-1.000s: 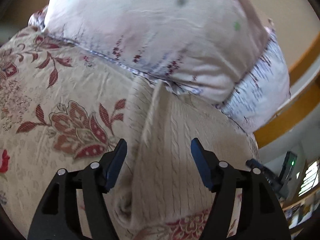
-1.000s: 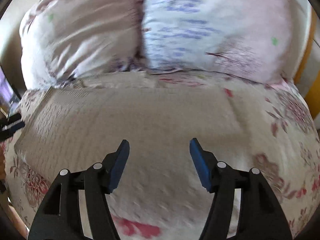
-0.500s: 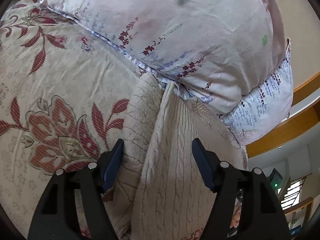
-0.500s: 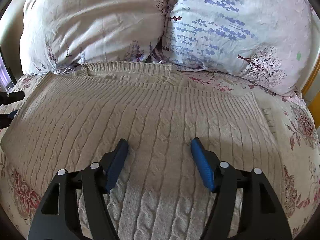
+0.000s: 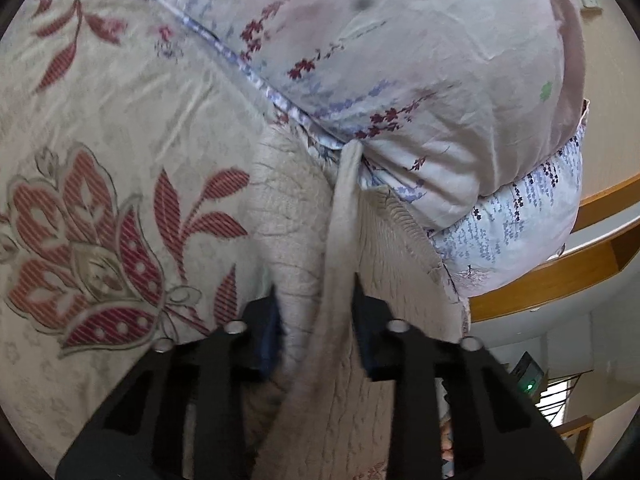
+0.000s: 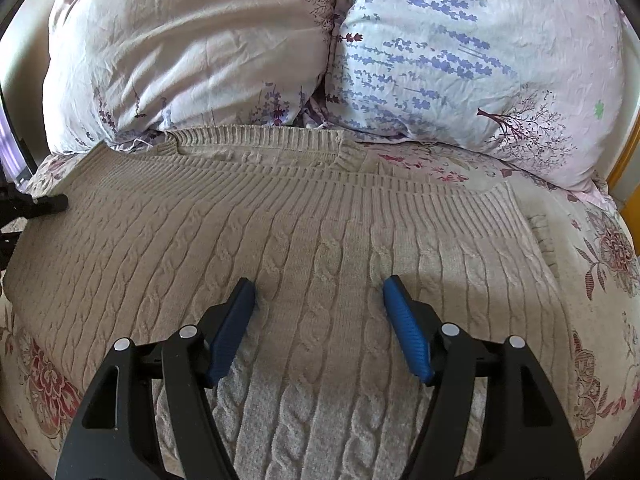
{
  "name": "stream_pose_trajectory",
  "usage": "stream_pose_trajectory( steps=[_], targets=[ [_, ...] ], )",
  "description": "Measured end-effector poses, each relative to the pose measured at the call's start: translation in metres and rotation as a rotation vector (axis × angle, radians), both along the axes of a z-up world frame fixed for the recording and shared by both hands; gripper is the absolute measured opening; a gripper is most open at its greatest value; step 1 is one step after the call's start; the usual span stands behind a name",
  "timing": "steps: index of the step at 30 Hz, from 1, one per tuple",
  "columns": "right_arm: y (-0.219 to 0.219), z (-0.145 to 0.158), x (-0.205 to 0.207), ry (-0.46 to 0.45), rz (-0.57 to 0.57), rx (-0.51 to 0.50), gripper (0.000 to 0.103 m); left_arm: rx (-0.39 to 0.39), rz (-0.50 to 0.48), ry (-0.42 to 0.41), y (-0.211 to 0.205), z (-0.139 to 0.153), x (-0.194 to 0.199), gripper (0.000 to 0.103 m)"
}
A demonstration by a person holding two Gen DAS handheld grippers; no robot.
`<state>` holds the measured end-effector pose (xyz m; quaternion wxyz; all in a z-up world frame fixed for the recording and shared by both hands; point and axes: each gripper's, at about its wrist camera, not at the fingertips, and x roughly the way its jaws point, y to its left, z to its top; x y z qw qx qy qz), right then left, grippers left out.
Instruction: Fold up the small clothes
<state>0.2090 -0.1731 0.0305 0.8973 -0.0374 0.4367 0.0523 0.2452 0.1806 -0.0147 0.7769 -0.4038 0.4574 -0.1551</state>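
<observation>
A beige cable-knit sweater [image 6: 312,240] lies spread on the floral bedspread, its ribbed edge toward the pillows. My right gripper [image 6: 319,292] is open, its blue pads resting on the sweater's middle with nothing between them. In the left wrist view the sweater's side edge [image 5: 340,240] stands up as a fold between the fingers of my left gripper [image 5: 316,308], which has closed in on that fold. The left gripper's black tip also shows at the left edge of the right wrist view [image 6: 44,204].
Two floral pillows [image 6: 192,48] [image 6: 472,52] lie against the headboard just past the sweater. The cream bedspread with red flowers [image 5: 100,240] extends to the left. A wooden bed frame [image 5: 560,272] runs at the right.
My left gripper's fingers have closed from wide open onto the raised edge of the sweater. The right gripper has moved in closer to the sweater and stays open.
</observation>
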Motion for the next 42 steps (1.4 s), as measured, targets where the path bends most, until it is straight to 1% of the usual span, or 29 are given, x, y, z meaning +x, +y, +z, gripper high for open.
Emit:
stream_pose_trajectory(
  steps=[2, 4, 7, 9, 11, 14, 18, 21, 26, 28, 30, 31, 32, 33, 34, 35, 37, 38, 39, 40, 41, 42],
  targets=[
    [0.000, 0.000, 0.000, 0.002, 0.001, 0.003, 0.069, -0.013, 0.005, -0.006, -0.001, 0.002, 0.000, 0.023],
    [0.001, 0.001, 0.000, 0.006, 0.003, 0.008, 0.069, -0.020, 0.006, -0.031, -0.004, 0.010, -0.001, 0.020],
    [-0.005, 0.005, -0.001, 0.011, 0.015, 0.039, 0.069, -0.027, -0.009, -0.093, -0.018, 0.033, -0.003, 0.019],
    [-0.015, 0.012, -0.008, -0.004, 0.005, 0.086, 0.069, -0.046, -0.022, -0.138, -0.030, 0.050, -0.004, 0.019],
    [-0.027, 0.018, -0.014, -0.026, -0.012, 0.115, 0.069, -0.085, -0.047, -0.186, -0.048, 0.068, -0.004, 0.018],
    [-0.053, 0.033, -0.030, -0.077, -0.039, 0.170, 0.069, -0.131, -0.099, -0.232, -0.084, 0.086, 0.000, 0.018],
    [-0.094, 0.050, -0.049, -0.131, -0.091, 0.223, 0.069, -0.169, -0.180, -0.262, -0.139, 0.097, 0.009, 0.018],
    [-0.119, 0.054, -0.059, -0.150, -0.143, 0.233, 0.069, -0.198, -0.229, -0.252, -0.179, 0.098, 0.017, 0.017],
    [-0.161, 0.050, -0.067, -0.156, -0.229, 0.267, 0.069, -0.239, -0.298, -0.230, -0.252, 0.090, 0.029, 0.017],
    [-0.175, 0.044, -0.065, -0.147, -0.258, 0.287, 0.069, -0.231, -0.350, -0.179, -0.288, 0.074, 0.034, 0.018],
    [-0.189, 0.038, -0.066, -0.130, -0.295, 0.323, 0.069, -0.219, -0.413, -0.105, -0.318, 0.057, 0.040, 0.020],
    [-0.194, 0.037, -0.065, -0.127, -0.304, 0.335, 0.069, -0.221, -0.438, -0.071, -0.327, 0.050, 0.041, 0.024],
    [-0.198, 0.036, -0.066, -0.125, -0.312, 0.350, 0.069, -0.233, -0.478, -0.028, -0.337, 0.043, 0.040, 0.025],
    [-0.203, 0.037, -0.067, -0.124, -0.311, 0.371, 0.069, -0.278, -0.538, -0.013, -0.344, 0.041, 0.036, 0.025],
    [-0.205, 0.038, -0.069, -0.126, -0.304, 0.390, 0.069, -0.296, -0.565, -0.028, -0.343, 0.045, 0.032, 0.026],
    [-0.207, 0.041, -0.069, -0.125, -0.290, 0.416, 0.069, -0.277, -0.575, -0.064, -0.338, 0.055, 0.026, 0.027],
    [-0.209, 0.044, -0.068, -0.116, -0.259, 0.476, 0.069, -0.222, -0.559, -0.146, -0.319, 0.072, 0.017, 0.046],
    [-0.209, 0.045, -0.065, -0.103, -0.230, 0.526, 0.069, -0.153, -0.513, -0.203, -0.302, 0.084, 0.010, 0.051],
    [-0.208, 0.045, -0.062, -0.081, -0.205, 0.565, 0.069, -0.097, -0.476, -0.237, -0.288, 0.089, 0.004, 0.058],
    [-0.207, 0.044, -0.058, -0.057, -0.184, 0.590, 0.069, -0.027, -0.433, -0.265, -0.277, 0.094, -0.001, 0.061],
    [-0.204, 0.042, -0.052, -0.026, -0.173, 0.602, 0.069, 0.069, -0.379, -0.289, -0.261, 0.097, -0.006, 0.061],
    [-0.202, 0.040, -0.049, -0.010, -0.178, 0.597, 0.069, 0.131, -0.346, -0.293, -0.250, 0.095, -0.011, 0.062]
  ],
)
